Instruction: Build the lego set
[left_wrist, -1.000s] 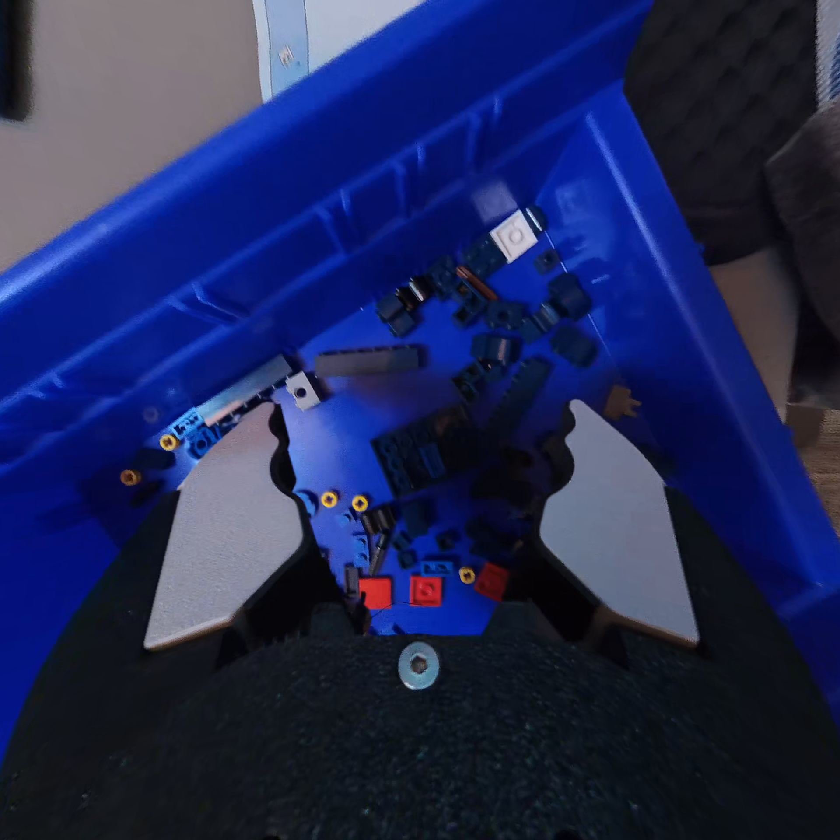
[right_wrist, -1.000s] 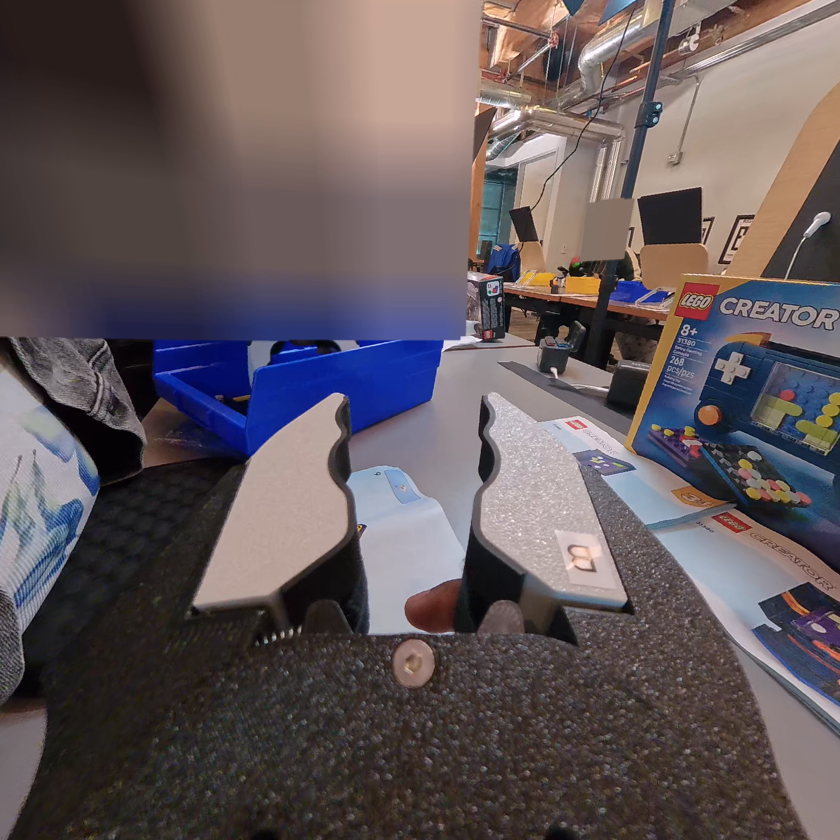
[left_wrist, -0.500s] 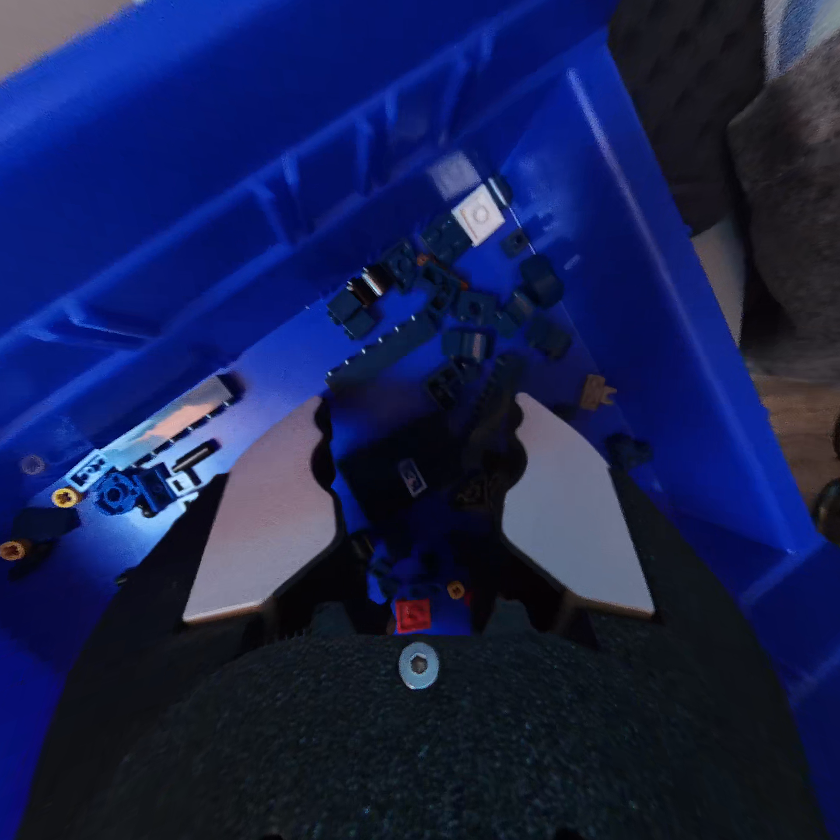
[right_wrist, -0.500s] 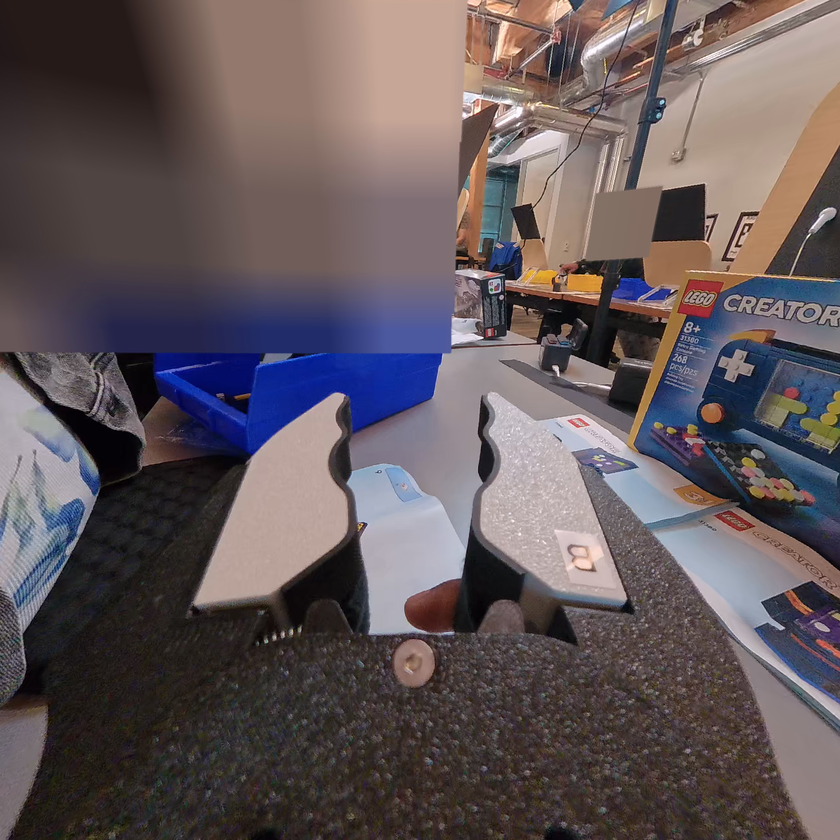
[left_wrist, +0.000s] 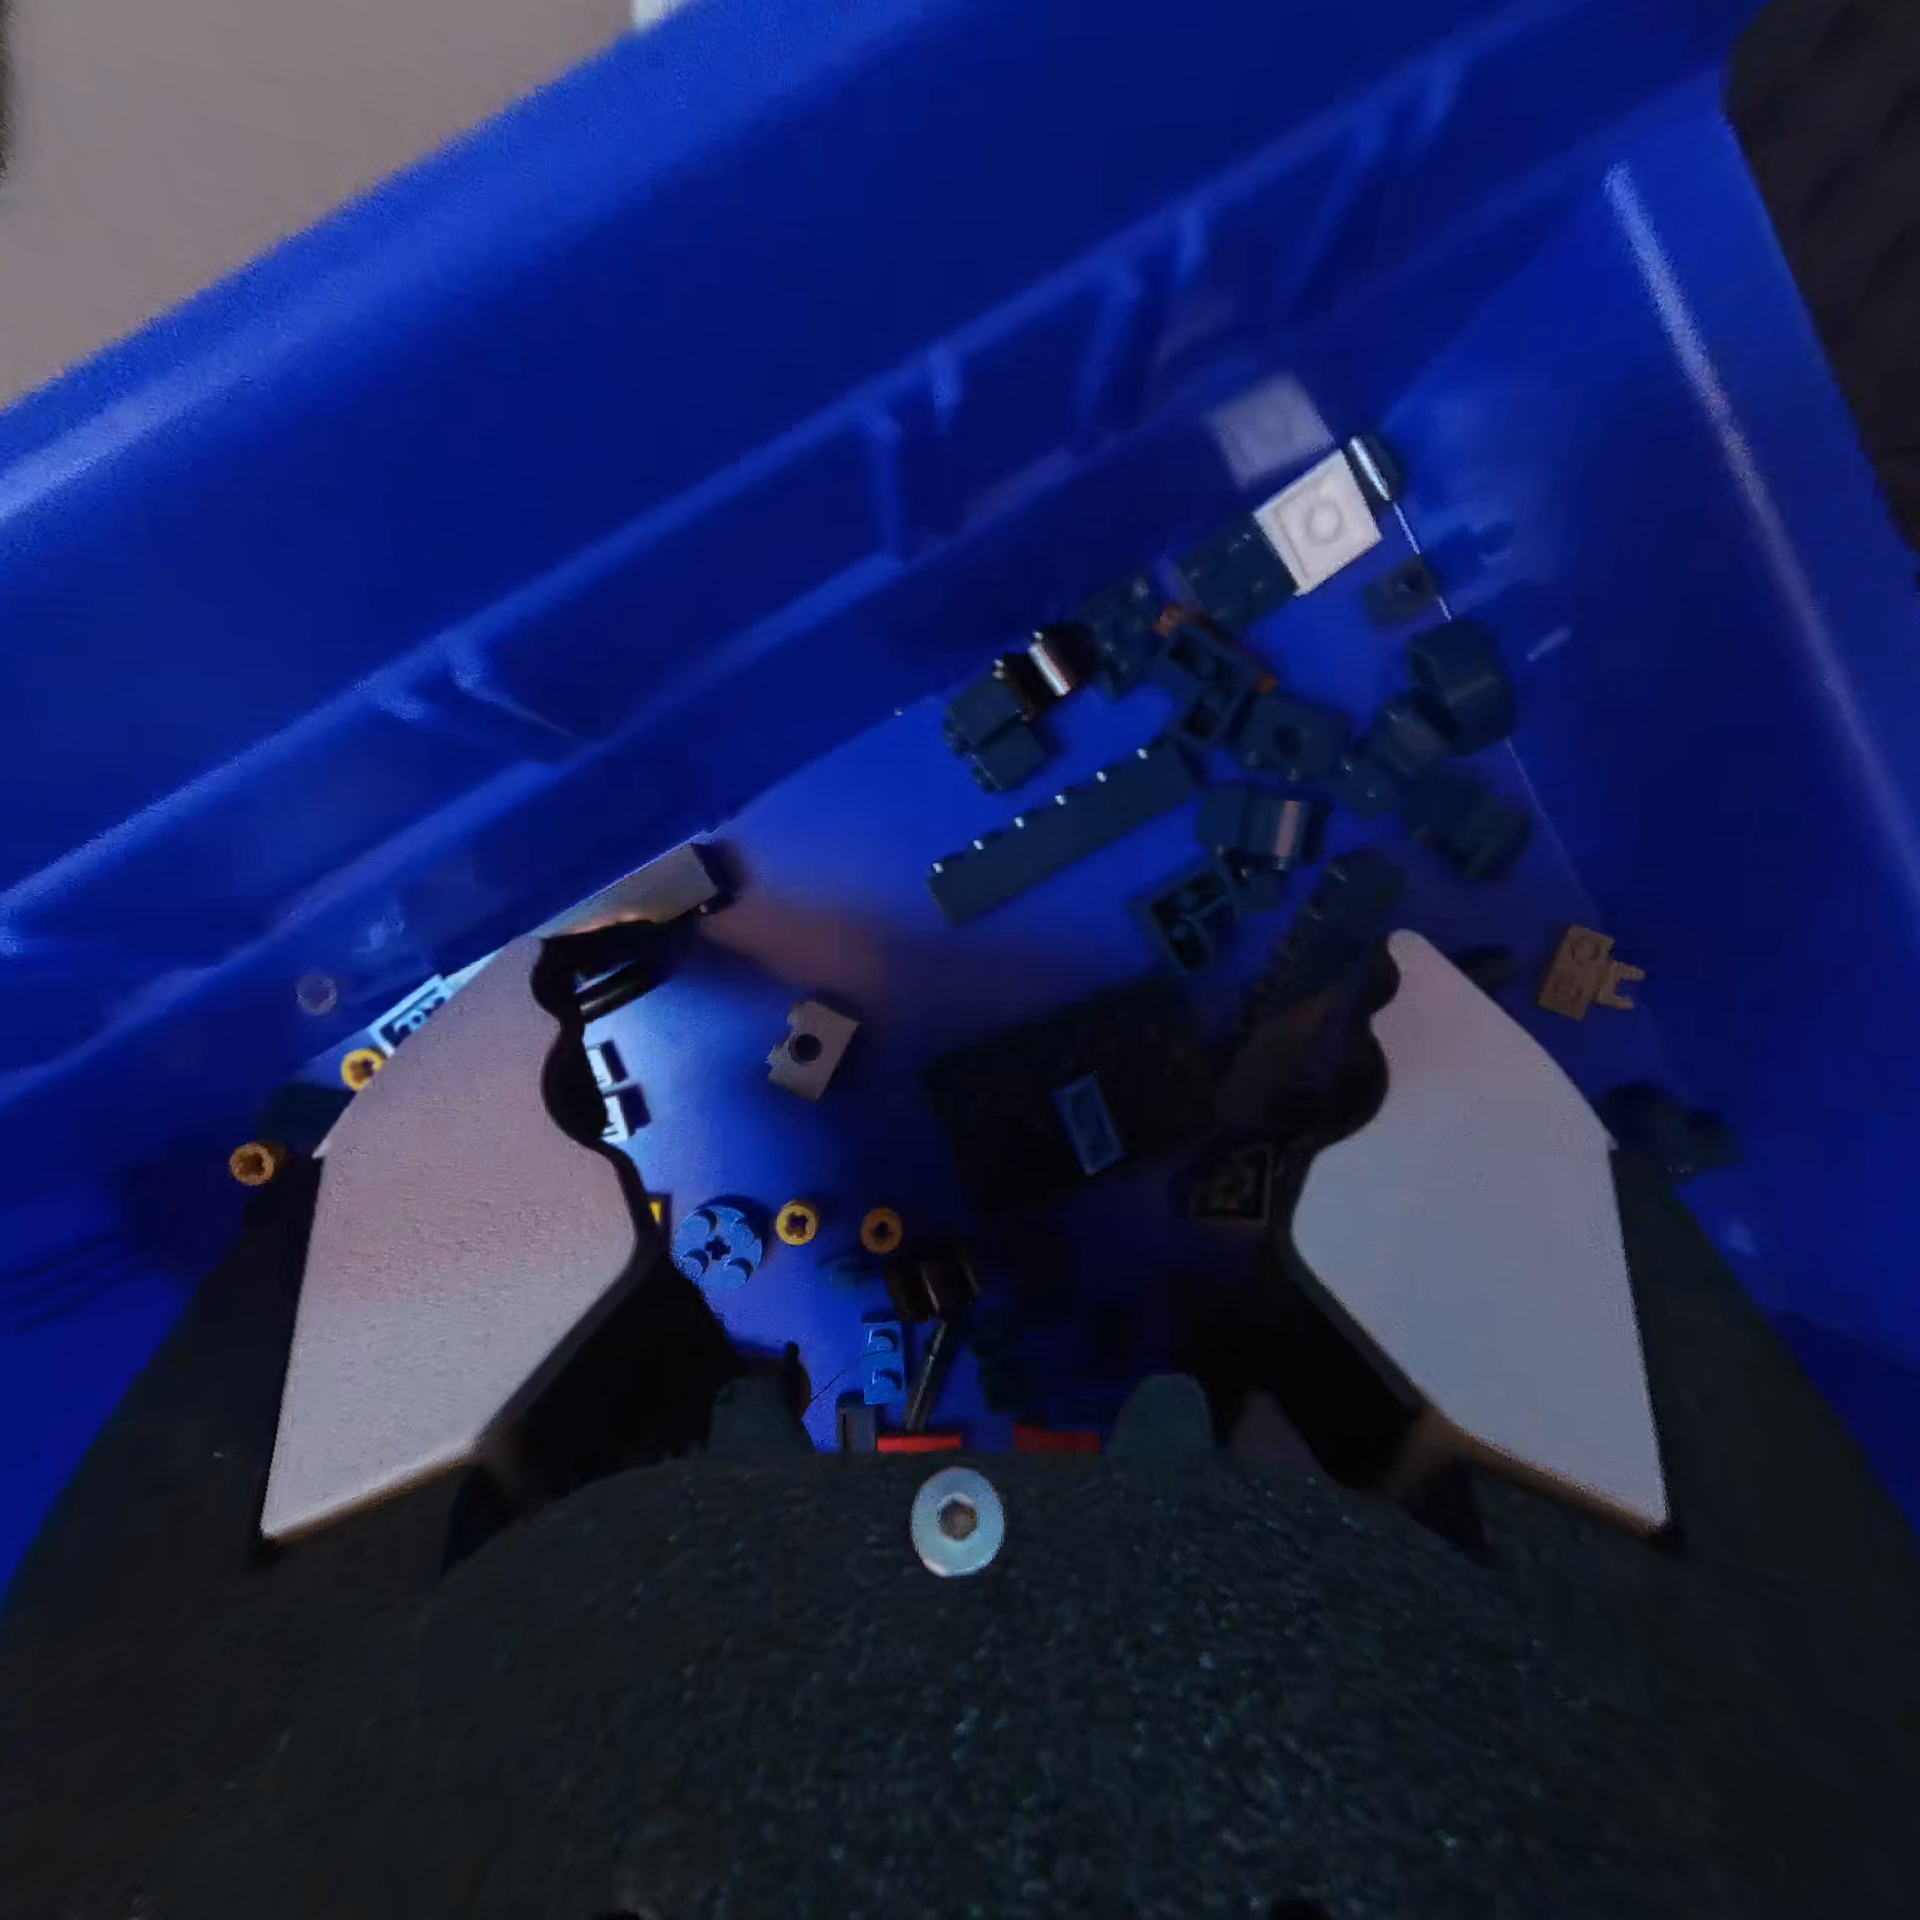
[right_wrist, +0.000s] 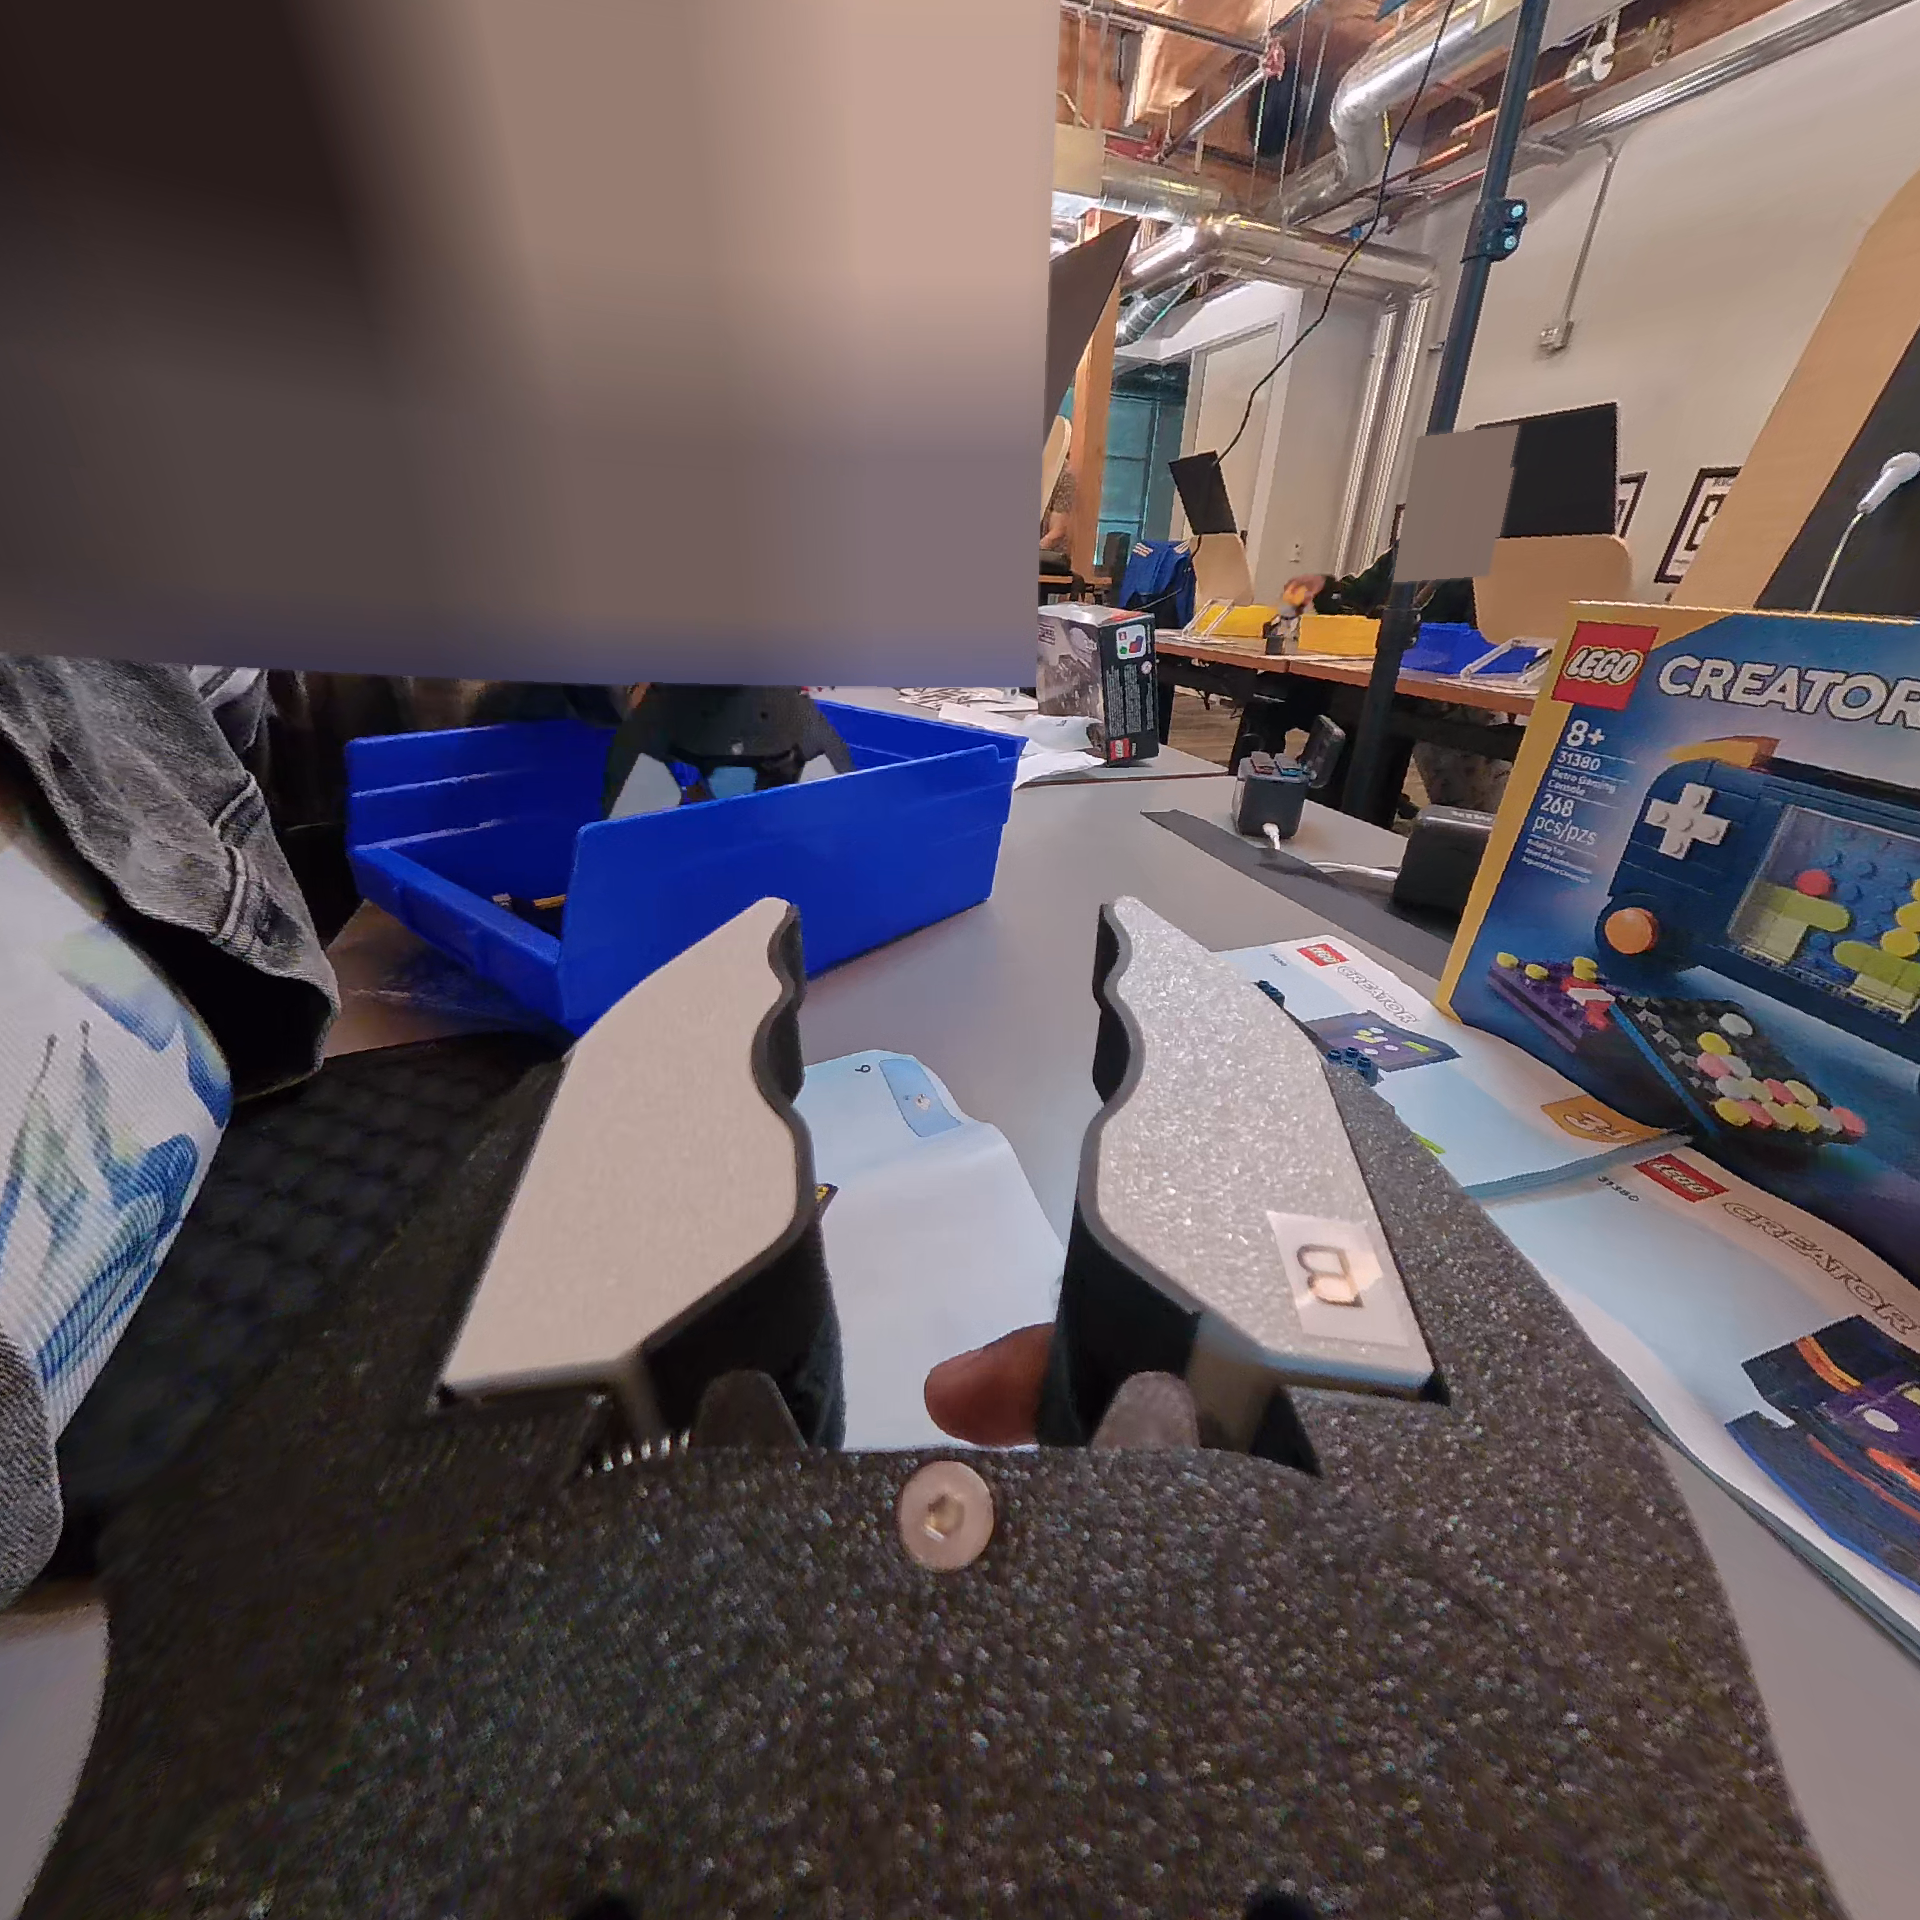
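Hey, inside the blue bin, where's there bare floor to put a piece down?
In the blue bin, bare floor lies between the long dark plate, grey block and ribbed wall. The far right corner by the white tile is crowded.

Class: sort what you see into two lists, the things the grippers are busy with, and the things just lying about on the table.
Busy with:
left gripper, open, inside the blue bin
loose toy bricks on the bin floor

Lying about:
right gripper, open over the table
toy set box
instruction booklets
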